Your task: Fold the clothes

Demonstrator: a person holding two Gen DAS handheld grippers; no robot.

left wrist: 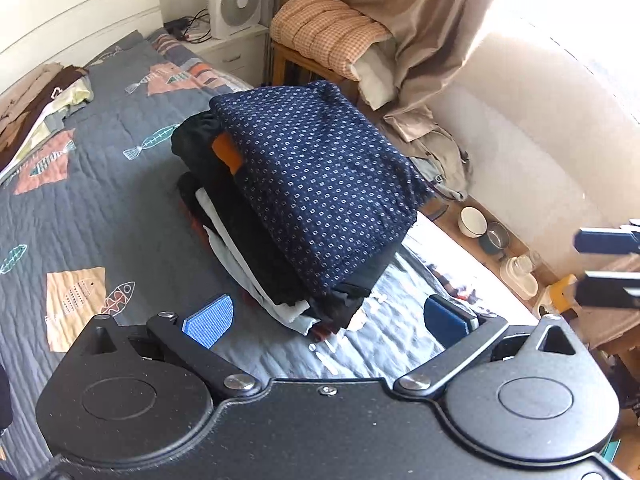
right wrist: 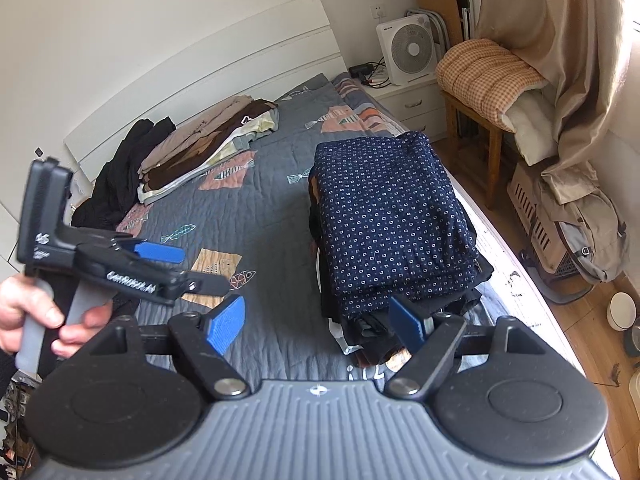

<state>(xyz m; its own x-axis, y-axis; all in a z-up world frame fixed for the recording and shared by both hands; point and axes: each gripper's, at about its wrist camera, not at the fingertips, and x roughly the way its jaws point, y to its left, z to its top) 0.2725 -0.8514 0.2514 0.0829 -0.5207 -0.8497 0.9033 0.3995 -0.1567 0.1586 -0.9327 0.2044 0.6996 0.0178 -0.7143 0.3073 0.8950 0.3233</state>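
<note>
On the bed point(left wrist: 100, 200), the folded stack point(left wrist: 316, 184) lies just beyond both spread, empty grippers point(left wrist: 336, 320)

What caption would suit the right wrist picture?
Both grippers, right and left, open above a bed beside a folded stack.

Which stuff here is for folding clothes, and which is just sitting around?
For the job:
- folded stack with dotted navy shirt on top
- loose clothes pile by the headboard
- left gripper, open
- right gripper, open

Just lying about:
- fan
- checked cushion
- bowls on the floor
</note>
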